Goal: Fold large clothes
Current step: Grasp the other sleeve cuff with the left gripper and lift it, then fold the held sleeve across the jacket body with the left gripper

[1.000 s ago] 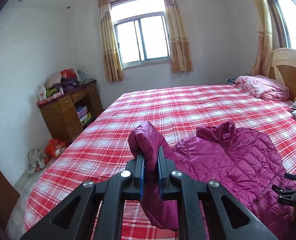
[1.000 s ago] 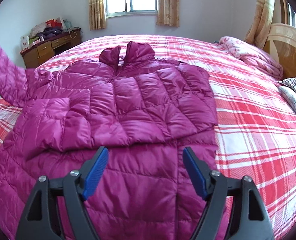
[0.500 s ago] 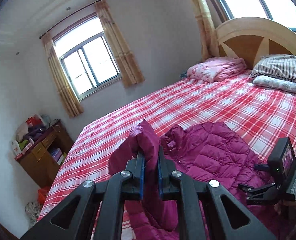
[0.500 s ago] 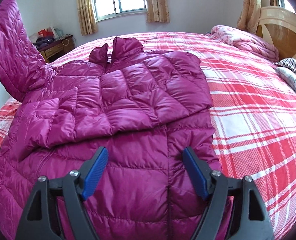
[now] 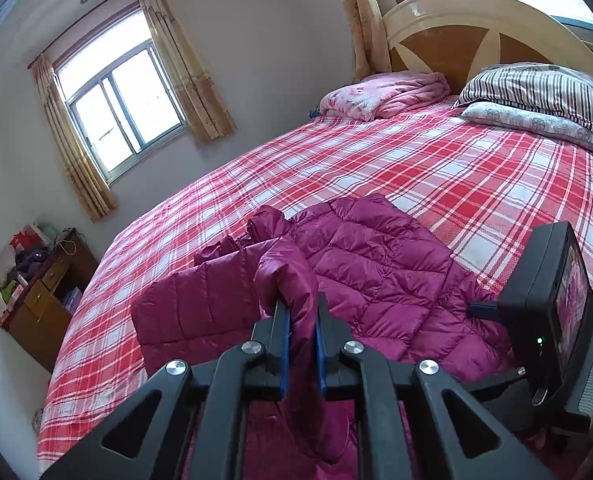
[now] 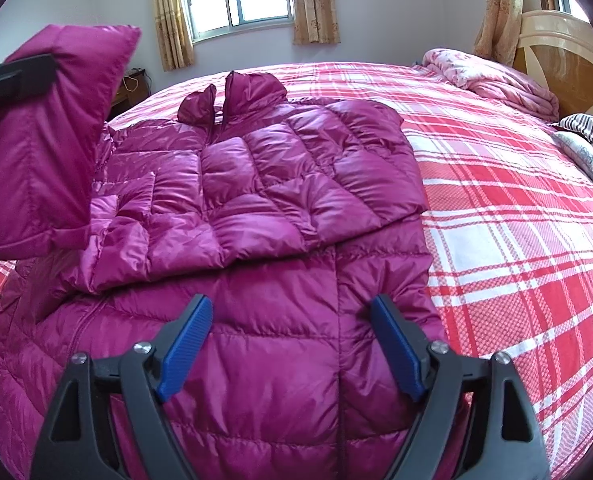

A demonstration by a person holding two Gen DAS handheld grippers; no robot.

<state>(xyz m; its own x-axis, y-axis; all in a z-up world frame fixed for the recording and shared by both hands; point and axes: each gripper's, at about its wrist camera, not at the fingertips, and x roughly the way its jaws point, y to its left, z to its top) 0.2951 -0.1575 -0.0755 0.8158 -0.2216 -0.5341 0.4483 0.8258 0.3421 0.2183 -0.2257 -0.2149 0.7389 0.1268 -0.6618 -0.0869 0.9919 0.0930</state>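
Note:
A magenta quilted puffer jacket [image 6: 280, 184] lies front up on the red plaid bed [image 6: 516, 216], collar toward the window, with one sleeve folded across its chest. My left gripper [image 5: 301, 320] is shut on the other sleeve [image 5: 288, 280] and holds it raised above the jacket's left side; this lifted sleeve [image 6: 44, 140] fills the left of the right wrist view. My right gripper [image 6: 292, 332] is open and empty, low over the jacket's lower hem area. It also shows in the left wrist view [image 5: 552, 320] at the right.
A folded pink blanket [image 5: 380, 96] and striped pillows [image 5: 536, 100] lie by the wooden headboard [image 5: 476, 28]. A wooden cabinet [image 5: 36, 300] with clutter stands at the left wall below the window [image 5: 120, 108].
My left gripper has lifted the sleeve and swung it rightward over the jacket, turning toward the headboard. My right gripper has stayed open over the hem, a little closer.

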